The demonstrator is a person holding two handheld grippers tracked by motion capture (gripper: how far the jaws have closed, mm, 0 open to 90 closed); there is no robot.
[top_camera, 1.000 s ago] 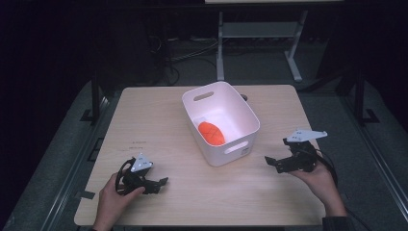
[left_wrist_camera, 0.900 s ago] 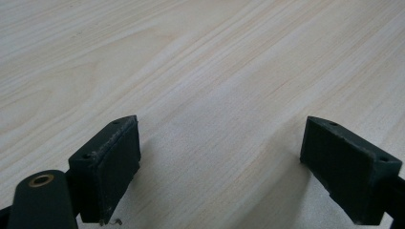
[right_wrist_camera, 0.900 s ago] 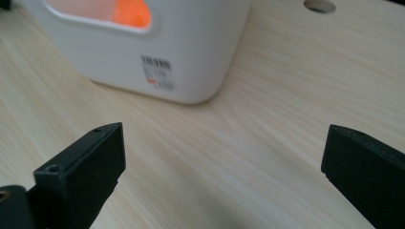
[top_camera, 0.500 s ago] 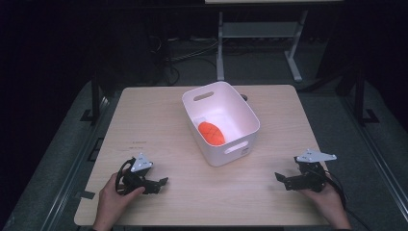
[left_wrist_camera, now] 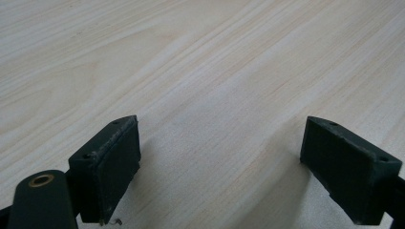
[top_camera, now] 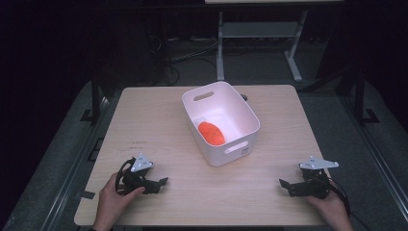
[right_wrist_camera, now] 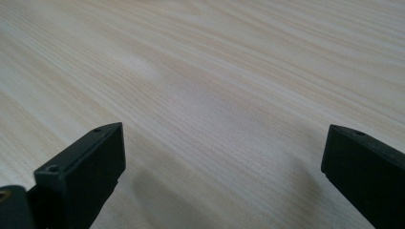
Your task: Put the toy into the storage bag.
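A white plastic bin [top_camera: 243, 126] with handle slots stands on the middle of the wooden table [top_camera: 159, 125]. An orange oval object [top_camera: 212, 133] lies on its floor. My left gripper [top_camera: 161, 183] rests on the table near the front left corner, held by a hand, its jaws pointing right. My right gripper [top_camera: 285, 185] rests near the front right corner, jaws pointing left. In the left gripper view the gripper [left_wrist_camera: 222, 162] stands open over bare wood. In the right gripper view the gripper [right_wrist_camera: 224, 167] is also open with nothing between its jaws.
The table's front edge runs just below both hands. A metal stand [top_camera: 221, 53] and cables [top_camera: 178, 60] lie on the dark floor behind the table. Bare wood stretches between the two grippers in front of the bin.
My right gripper has moved back from beside the bin toward the front right corner and come down onto the table. The left gripper has stayed still.
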